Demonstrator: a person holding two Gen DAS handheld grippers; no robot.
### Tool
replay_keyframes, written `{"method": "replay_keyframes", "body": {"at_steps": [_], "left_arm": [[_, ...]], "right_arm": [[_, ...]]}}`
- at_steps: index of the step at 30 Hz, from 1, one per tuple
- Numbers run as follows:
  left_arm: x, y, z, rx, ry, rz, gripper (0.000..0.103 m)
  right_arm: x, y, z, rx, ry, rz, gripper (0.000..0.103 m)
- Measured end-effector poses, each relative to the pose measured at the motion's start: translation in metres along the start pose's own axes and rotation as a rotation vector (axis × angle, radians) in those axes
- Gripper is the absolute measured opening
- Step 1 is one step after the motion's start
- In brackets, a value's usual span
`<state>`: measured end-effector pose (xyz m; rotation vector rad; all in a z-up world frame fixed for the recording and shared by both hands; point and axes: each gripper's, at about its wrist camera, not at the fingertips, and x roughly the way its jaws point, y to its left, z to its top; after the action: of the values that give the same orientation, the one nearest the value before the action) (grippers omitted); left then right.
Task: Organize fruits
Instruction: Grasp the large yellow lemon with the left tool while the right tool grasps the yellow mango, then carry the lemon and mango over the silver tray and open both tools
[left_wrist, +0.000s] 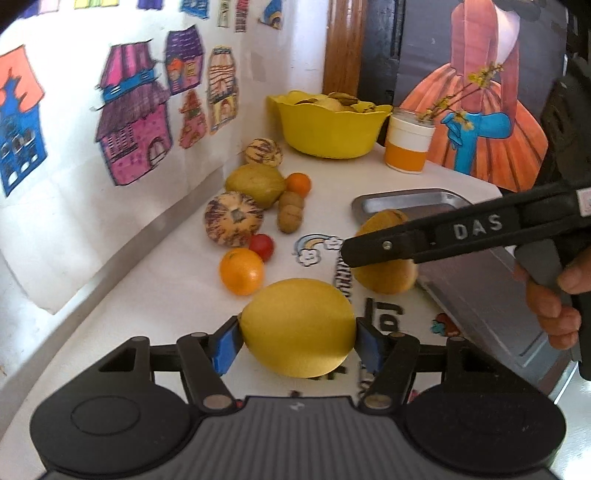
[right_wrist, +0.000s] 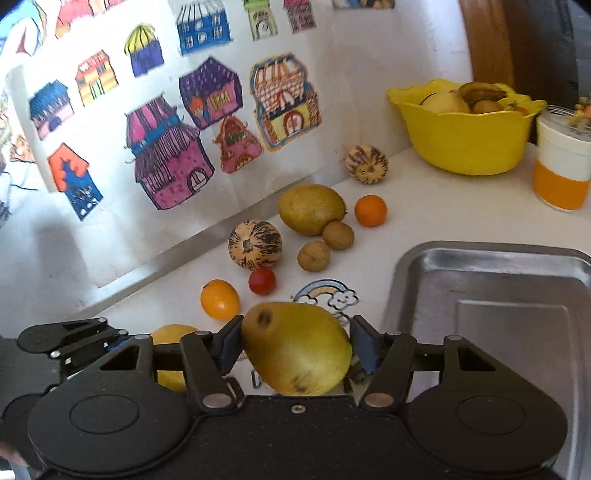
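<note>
1. White desk (right_wrist: 424, 206) runs along a wall hung with coloured drawings of houses (right_wrist: 166, 162); every place below is told from the metal tray (right_wrist: 517, 280), which lies empty on the desk's right part.
2. Left gripper (left_wrist: 297, 338) has its blue-padded fingers clamped on a smooth yellow fruit (left_wrist: 297, 328), held to the left of the tray and close to the desk, seemingly just lifted or about to be carried.
3. Right gripper (right_wrist: 295, 350) has its fingers clamped on a greenish-yellow fruit (right_wrist: 295, 349), right at the tray's left edge, probably because the tray is its goal.
4. Loose fruits lie left of the tray and beyond it: two striped round ones (right_wrist: 255, 243), a large green-yellow one (right_wrist: 312, 208), two brown ones (right_wrist: 314, 255), two oranges (right_wrist: 219, 298) and a small red one (right_wrist: 262, 281).
5. Behind the tray stands a yellow bowl (right_wrist: 465, 147) already holding fruit, and an orange-and-white cup (right_wrist: 561, 177) beside it.
6. Judged so, sorting has barely begun: the tray is bare.
</note>
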<state>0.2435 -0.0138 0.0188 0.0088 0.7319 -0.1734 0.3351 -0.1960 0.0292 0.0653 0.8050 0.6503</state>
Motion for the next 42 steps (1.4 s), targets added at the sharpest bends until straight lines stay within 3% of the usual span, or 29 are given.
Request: {"method": "replay_keyframes", "body": {"at_steps": [9,18,24,33,39,42], "left_arm": [[-0.002,-0.033,0.008,0.032,0.001,-0.001,0.069],[-0.003,-0.026,-0.006,0.017,0.039,0.042,0.069],[-0.01,-0.011,-0.014,-0.001,0.036,0.067,0.069],[-0.013,-0.004,-0.009,-0.042,0.03,0.089,0.069],[-0.012,-0.012,0.009,-0.047,-0.012,0.107,0.069],[-0.006,-0.02,0.025,-0.068,-0.045,0.095,0.069]], "right_arm": [[-0.043,-0.018,-0.014,0.02,-0.066,0.023,0.037],[-0.039,-0.019,-0.035,0.021,-0.036,0.067,0.051],[-0.03,-0.005,-0.041,-0.075,0.0,0.032,0.058],[-0.023,0.012,-0.048,-0.179,-0.007,-0.037,0.055],[-0.043,-0.001,-0.042,-0.119,-0.089,-0.016,0.055],[-0.056,-0.017,-0.034,-0.087,-0.143,-0.055,0.055]]}}
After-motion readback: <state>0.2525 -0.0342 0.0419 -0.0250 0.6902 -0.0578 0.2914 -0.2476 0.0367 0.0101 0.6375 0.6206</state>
